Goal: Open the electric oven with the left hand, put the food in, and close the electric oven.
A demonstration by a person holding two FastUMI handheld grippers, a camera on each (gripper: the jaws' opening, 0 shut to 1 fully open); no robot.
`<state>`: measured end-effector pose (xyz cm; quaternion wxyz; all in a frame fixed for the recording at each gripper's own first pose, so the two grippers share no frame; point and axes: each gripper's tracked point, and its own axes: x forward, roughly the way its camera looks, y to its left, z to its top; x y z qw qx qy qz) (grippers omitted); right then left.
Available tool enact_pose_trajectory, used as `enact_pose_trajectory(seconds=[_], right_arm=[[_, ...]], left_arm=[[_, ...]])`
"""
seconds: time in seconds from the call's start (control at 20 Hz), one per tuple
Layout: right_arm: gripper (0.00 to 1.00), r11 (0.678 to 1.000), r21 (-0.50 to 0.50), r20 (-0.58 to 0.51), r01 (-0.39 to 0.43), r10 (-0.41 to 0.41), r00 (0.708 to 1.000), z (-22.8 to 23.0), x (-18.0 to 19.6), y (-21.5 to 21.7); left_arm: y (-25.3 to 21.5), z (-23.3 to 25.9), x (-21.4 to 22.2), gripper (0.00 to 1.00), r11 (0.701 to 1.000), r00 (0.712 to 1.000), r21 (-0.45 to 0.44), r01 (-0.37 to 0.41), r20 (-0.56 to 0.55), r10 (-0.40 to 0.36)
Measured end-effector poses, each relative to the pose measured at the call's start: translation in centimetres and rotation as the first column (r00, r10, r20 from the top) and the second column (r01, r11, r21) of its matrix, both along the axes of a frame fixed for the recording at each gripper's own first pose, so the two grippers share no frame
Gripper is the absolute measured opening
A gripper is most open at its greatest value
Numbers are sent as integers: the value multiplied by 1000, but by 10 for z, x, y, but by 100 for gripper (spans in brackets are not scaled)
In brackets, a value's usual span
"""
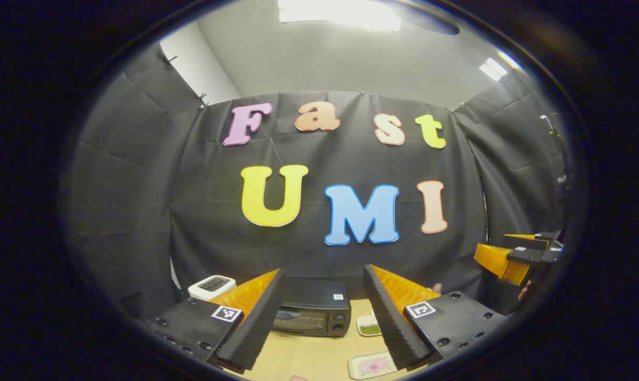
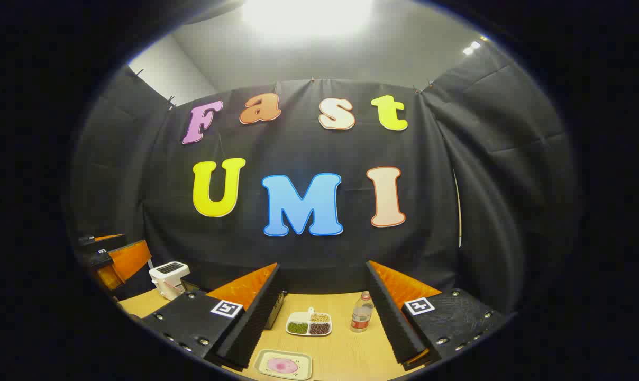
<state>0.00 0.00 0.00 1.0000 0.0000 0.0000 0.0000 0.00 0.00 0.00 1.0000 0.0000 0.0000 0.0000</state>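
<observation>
A black cloth wall closed off the back of the booth, and a pale wooden table (image 2: 346, 349) ran beneath it. Both grippers hung high above the table, well apart from everything on it.

In the left gripper view, the left gripper (image 1: 319, 317) stood wide open and held nothing. The electric oven (image 1: 311, 312) sat straight ahead of it, framed between its two fingers, with its door apparently closed. Just past the oven toward that gripper's right finger lay a divided dish (image 1: 370, 326), and nearer, a small plate with the pink food (image 1: 373, 365). A white toaster (image 1: 212, 286) stood off to the left, beyond the left finger. The other gripper showed at the far right edge.

In the right gripper view, the right gripper (image 2: 322, 323) was likewise spread open and empty. The food plate (image 2: 283, 365) lay close under it, near its left finger; the divided dish (image 2: 309, 323) and a bottle (image 2: 361, 313) sat ahead between the fingers.

Nothing of the task looked started. The chief risk seemed to be the descent: the left gripper might miss the oven's handle, which was too small to make out, and push the light oven backward. The right gripper, reaching for the plate, could clip the bottle and tip it.
</observation>
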Motion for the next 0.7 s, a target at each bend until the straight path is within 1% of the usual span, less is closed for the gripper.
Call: enact_pose_trajectory(seconds=[0.05,0.35,0.55,0.7], right_arm=[[95,1000,2,-4,2,-2,1000,0,0,2],[95,1000,3,11,30,-30,999,7,5,19],[95,998,6,21,70,-70,997,10,7,31],[95,996,-8,18,88,-88,996,9,7,40]], left_arm=[[3,-1,0,100,1000,1000,-8,2,3,-2],[26,1,16,100,999,1000,-29,26,10,-25],[50,4,28,100,999,999,-35,41,18,-41],[63,-7,36,99,997,998,-52,57,0,-57]])
